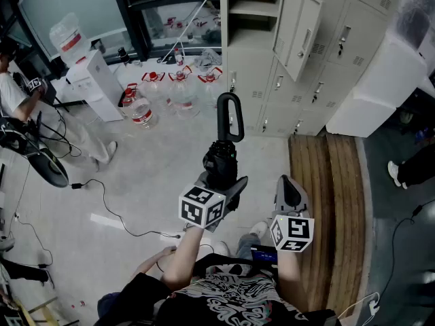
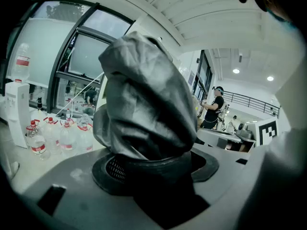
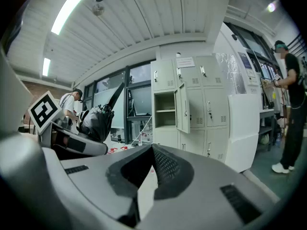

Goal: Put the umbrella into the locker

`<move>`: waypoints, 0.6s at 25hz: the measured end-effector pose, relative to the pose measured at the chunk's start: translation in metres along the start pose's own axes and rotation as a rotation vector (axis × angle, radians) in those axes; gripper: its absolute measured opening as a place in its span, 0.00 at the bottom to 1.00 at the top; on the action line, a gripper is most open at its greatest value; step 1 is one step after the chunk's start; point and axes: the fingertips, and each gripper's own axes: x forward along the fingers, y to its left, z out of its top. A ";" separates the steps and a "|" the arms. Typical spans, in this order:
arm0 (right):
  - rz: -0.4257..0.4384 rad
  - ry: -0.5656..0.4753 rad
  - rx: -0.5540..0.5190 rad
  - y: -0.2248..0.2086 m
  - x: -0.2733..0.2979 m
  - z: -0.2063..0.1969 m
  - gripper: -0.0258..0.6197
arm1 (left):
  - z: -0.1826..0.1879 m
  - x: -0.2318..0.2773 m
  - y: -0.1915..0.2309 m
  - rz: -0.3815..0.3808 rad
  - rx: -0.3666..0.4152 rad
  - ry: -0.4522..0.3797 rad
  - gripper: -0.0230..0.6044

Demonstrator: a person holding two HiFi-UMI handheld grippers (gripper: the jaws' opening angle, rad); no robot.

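A folded black umbrella (image 1: 221, 156) with a looped handle (image 1: 230, 117) stands up out of my left gripper (image 1: 219, 182), which is shut on its lower end. Its bunched fabric (image 2: 144, 104) fills the left gripper view, and it shows at the left of the right gripper view as the umbrella (image 3: 98, 120). My right gripper (image 1: 291, 194) hovers beside it, shut and holding nothing; its pads (image 3: 160, 166) meet. The grey lockers (image 1: 309, 53) stand ahead, one with its door (image 1: 299, 26) swung open onto an empty compartment (image 3: 164, 109).
Several water jugs (image 1: 178, 90) and a dispenser (image 1: 92, 80) line the window wall at the left. A wooden bench (image 1: 325, 202) runs along the right. A white box (image 1: 377, 87) leans by the lockers. People stand at the left (image 1: 17, 94) and far right (image 3: 290, 104). Cables (image 1: 102, 195) trail over the floor.
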 end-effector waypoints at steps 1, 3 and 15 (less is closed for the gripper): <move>-0.001 -0.001 0.000 0.000 0.001 0.000 0.04 | 0.000 0.001 0.000 -0.002 -0.002 0.000 0.49; -0.003 -0.001 0.001 -0.001 0.002 -0.001 0.04 | 0.000 0.002 0.001 -0.005 -0.005 -0.001 0.49; 0.035 0.007 0.045 0.006 0.010 -0.005 0.04 | 0.002 0.003 0.016 0.029 0.033 0.013 0.49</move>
